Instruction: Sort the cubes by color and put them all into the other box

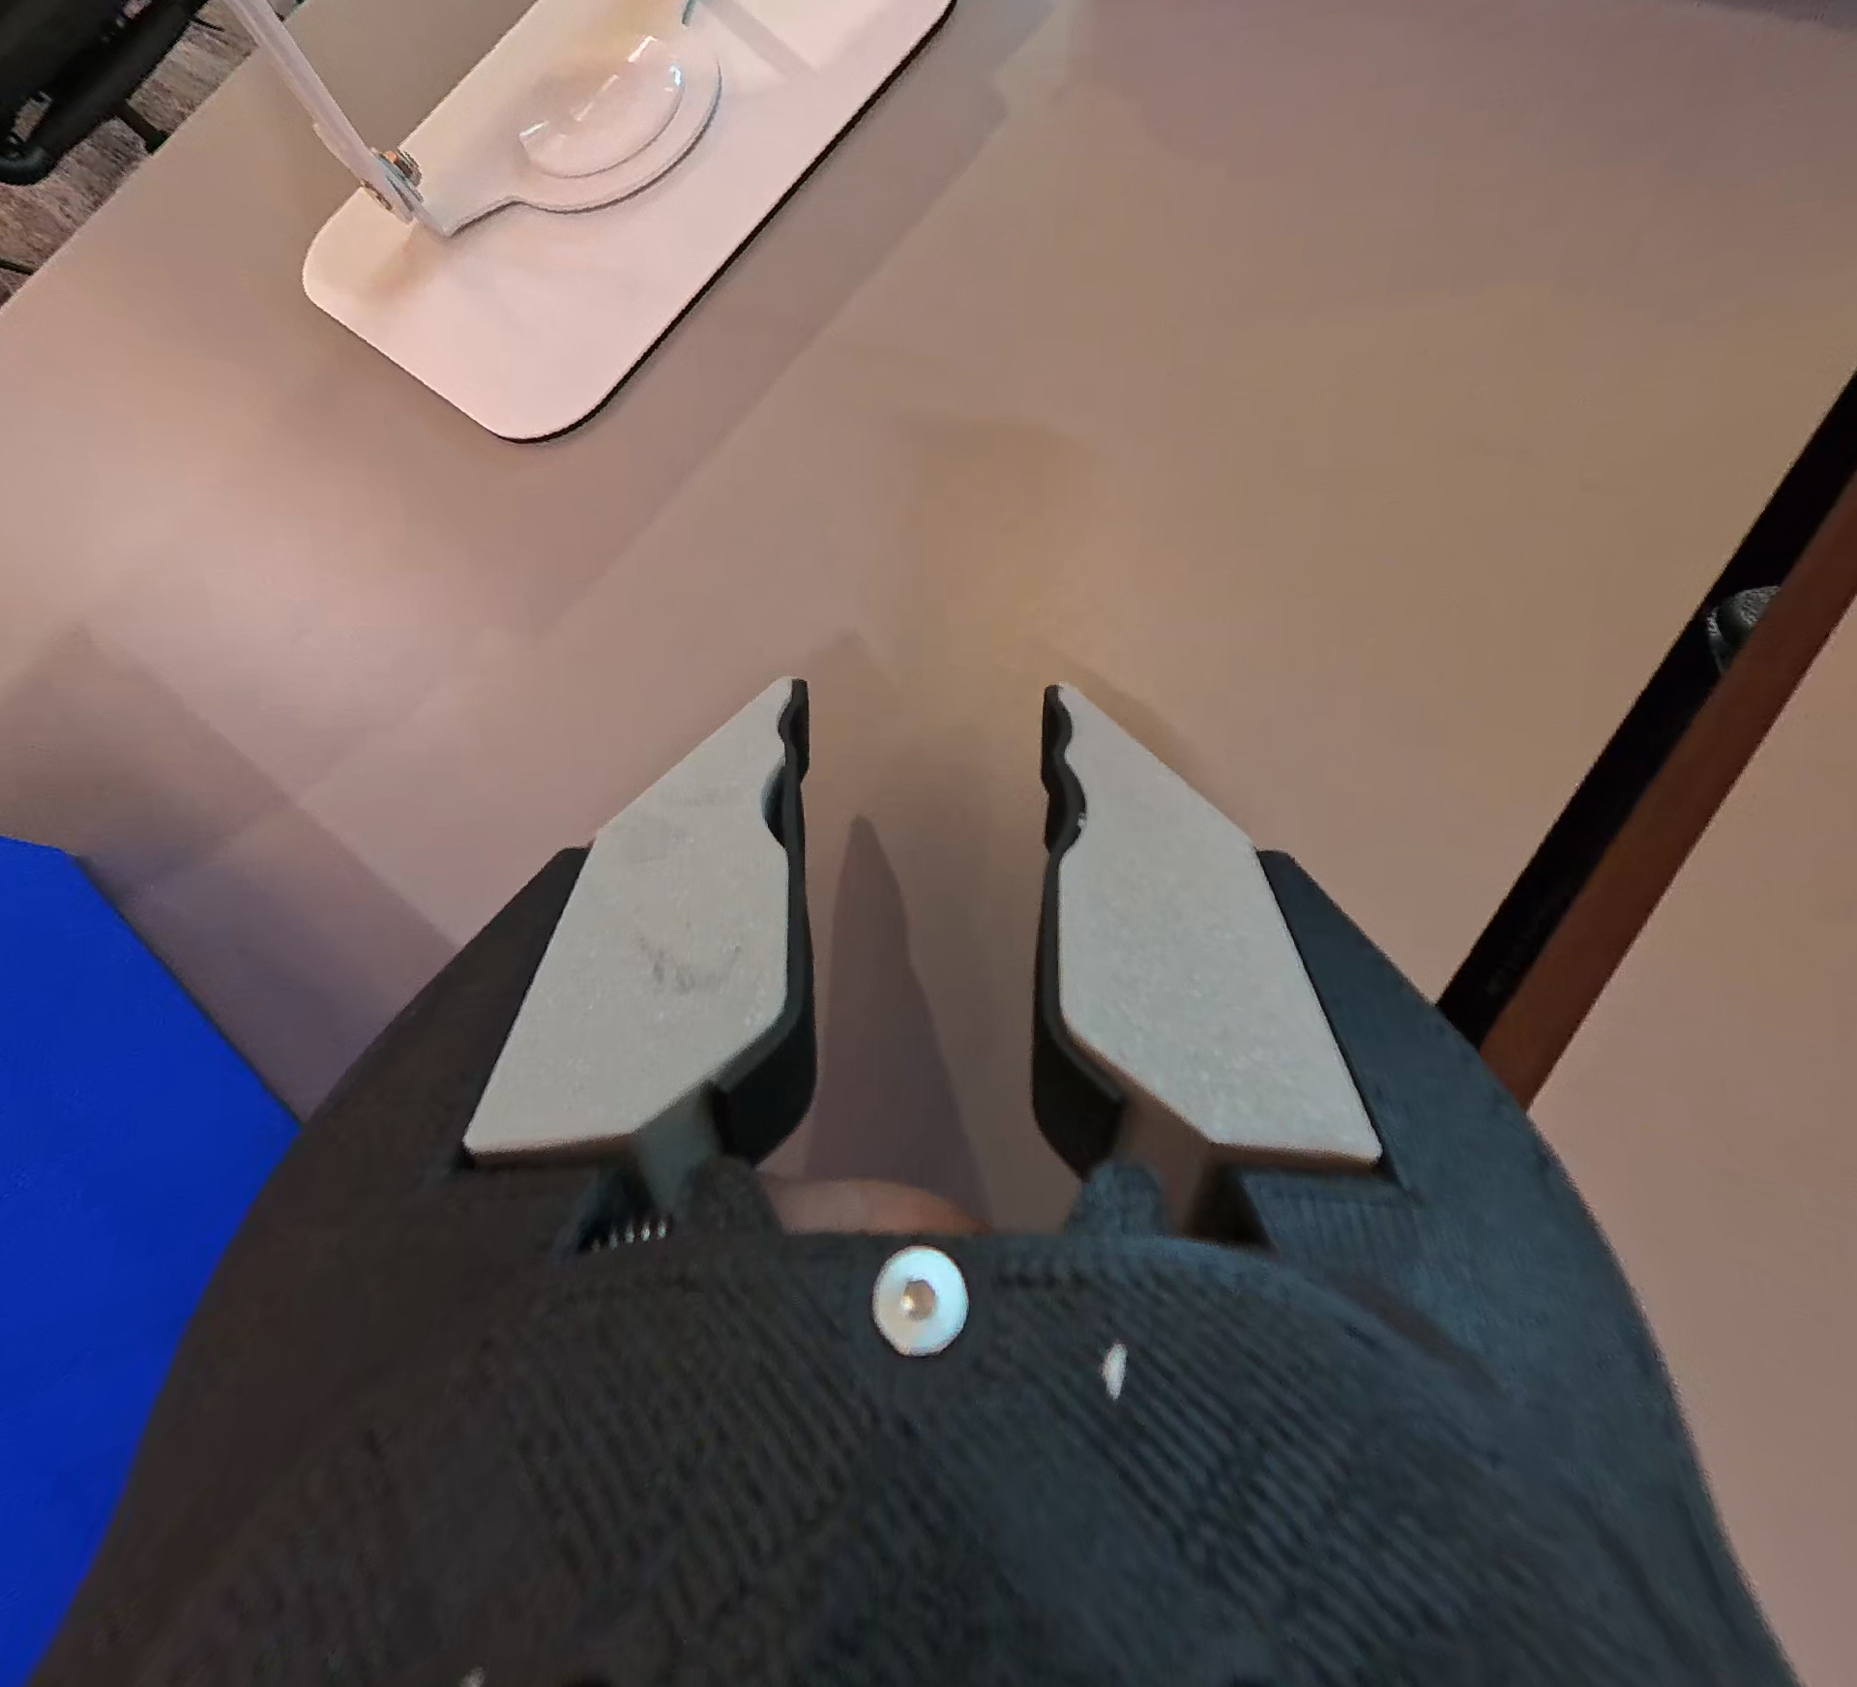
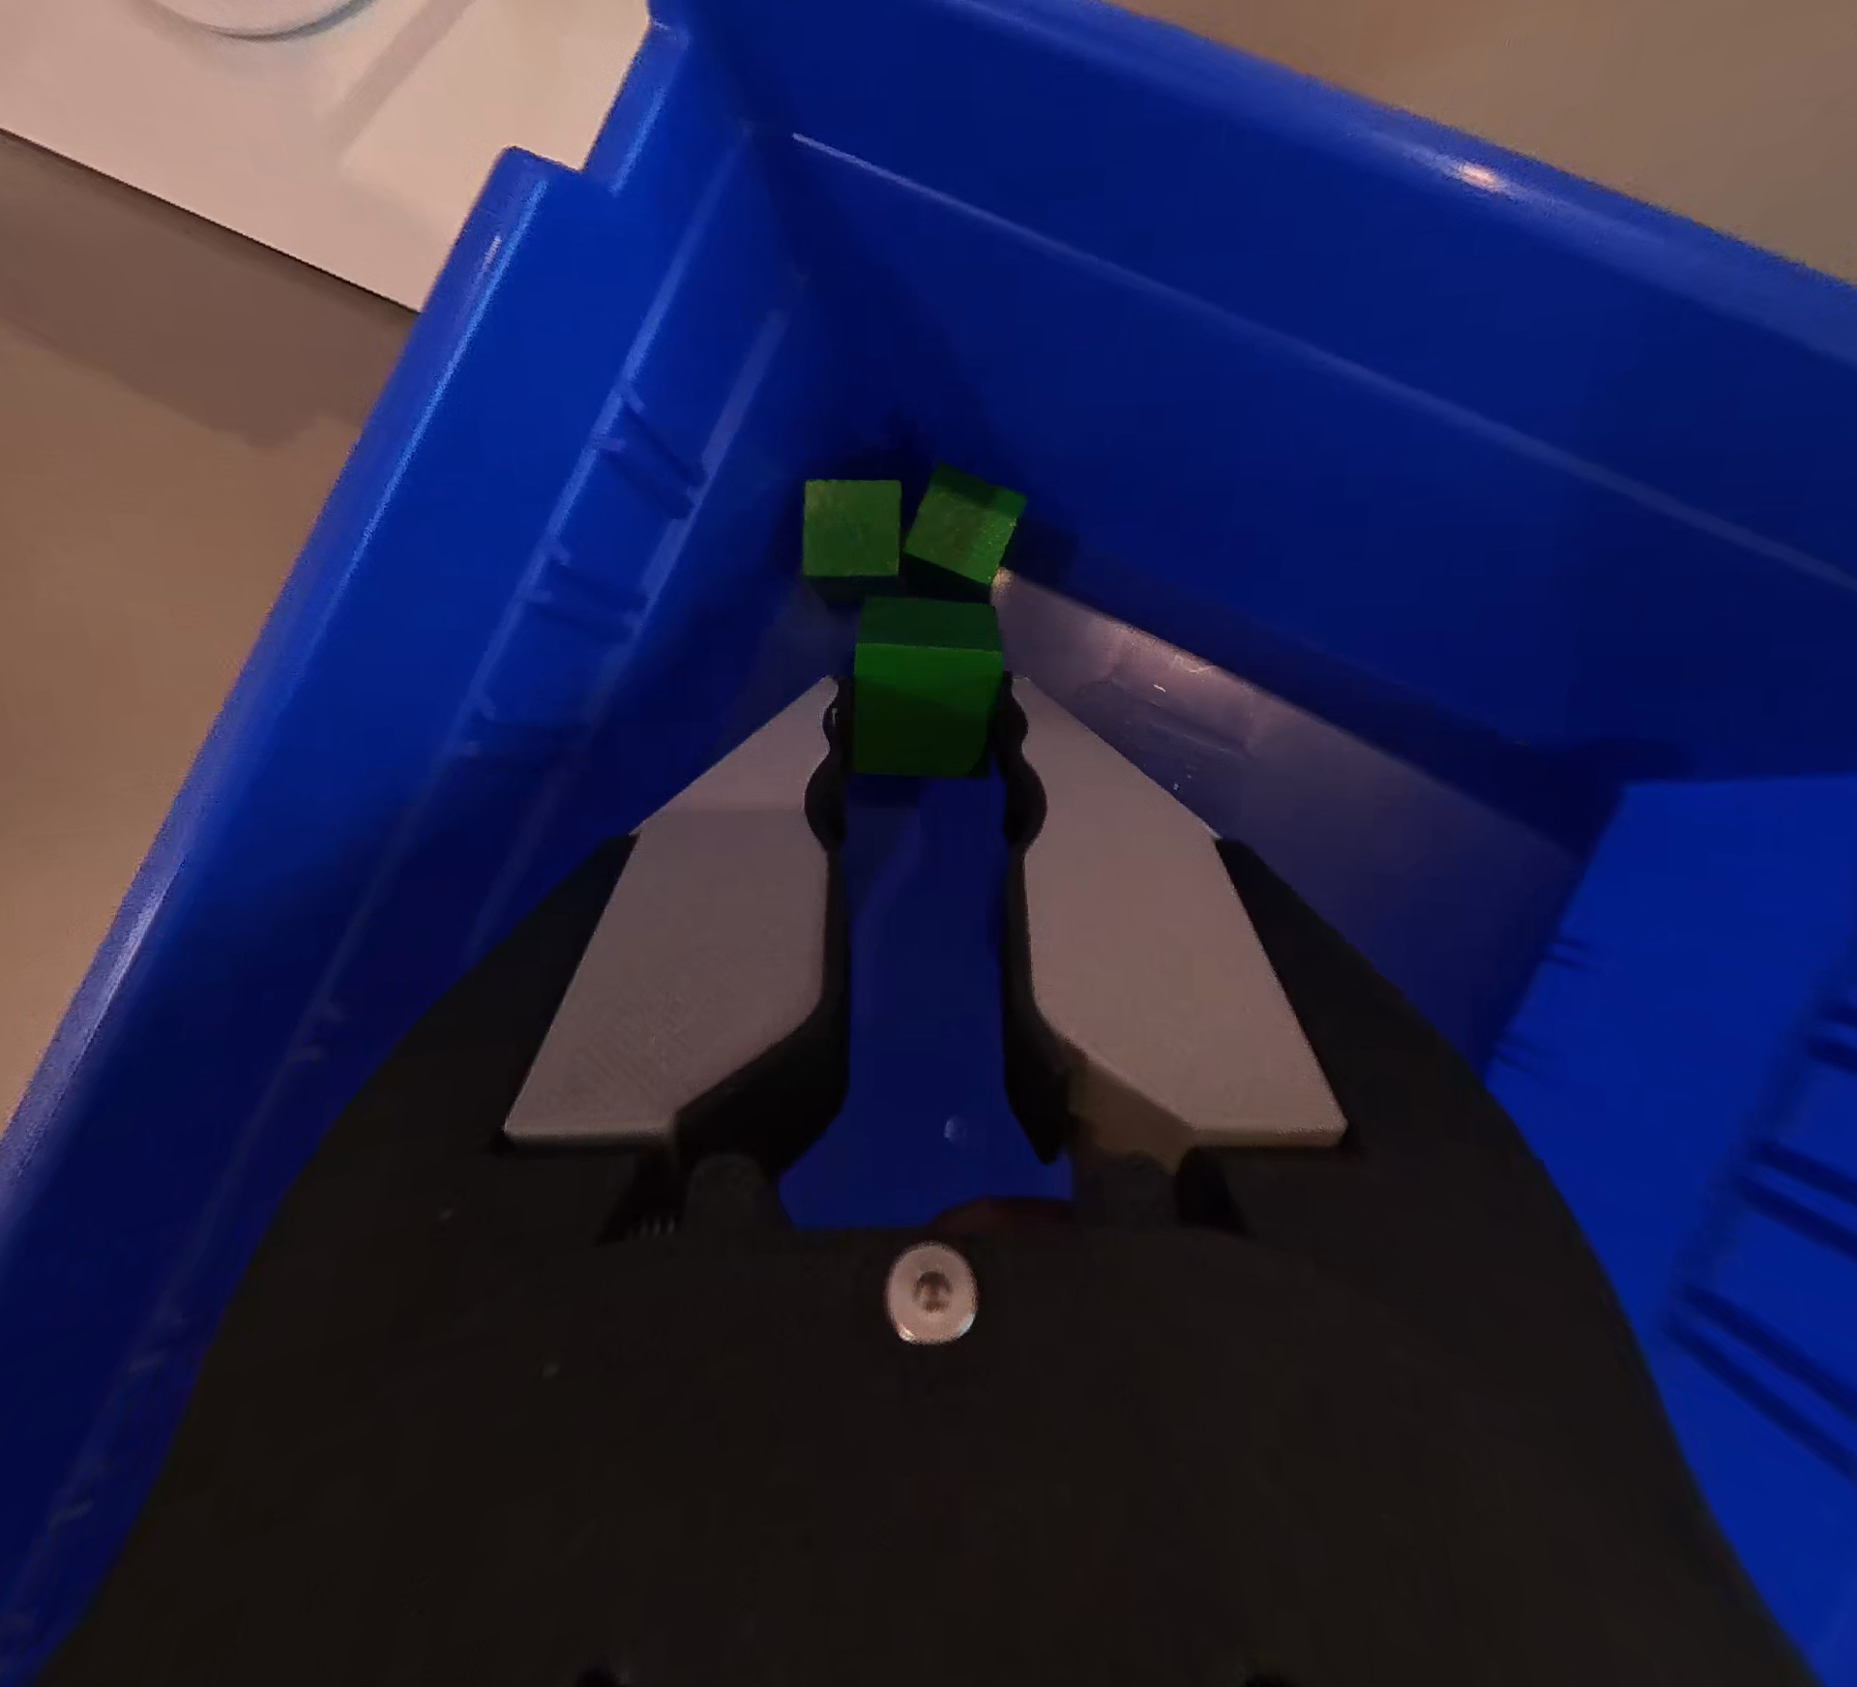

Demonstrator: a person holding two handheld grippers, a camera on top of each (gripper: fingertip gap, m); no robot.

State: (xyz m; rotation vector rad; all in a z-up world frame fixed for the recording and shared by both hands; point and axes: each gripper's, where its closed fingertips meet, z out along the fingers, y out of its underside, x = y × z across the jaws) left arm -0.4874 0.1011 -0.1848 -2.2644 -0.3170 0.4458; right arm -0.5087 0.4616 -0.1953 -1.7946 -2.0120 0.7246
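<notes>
Held cube: we see a green cube pinched between the tips of the right gripper, inside the blue box and pointed toward its inner corner.
Other cubes: two more green cubes lie in that corner, one flat against the left wall, the other turned at an angle and touching it; both sit just beyond the held cube.
Right gripper: clenched on the green cube, its grey fingers drawn close, with blue box floor showing in the narrow gap behind the cube.
Blue box: we look down into it; its ribbed walls meet at the corner where the cubes gather.
Left gripper: released, jaws spread with nothing between them, hovering over the bare table.
Second blue shape: at the lower left edge of the left wrist view; we cannot tell which box it is.
White stand base: rests on the table well ahead of the left gripper, with a clear dome and white struts on it.
Table edge: a dark strip runs along the right.
</notes>
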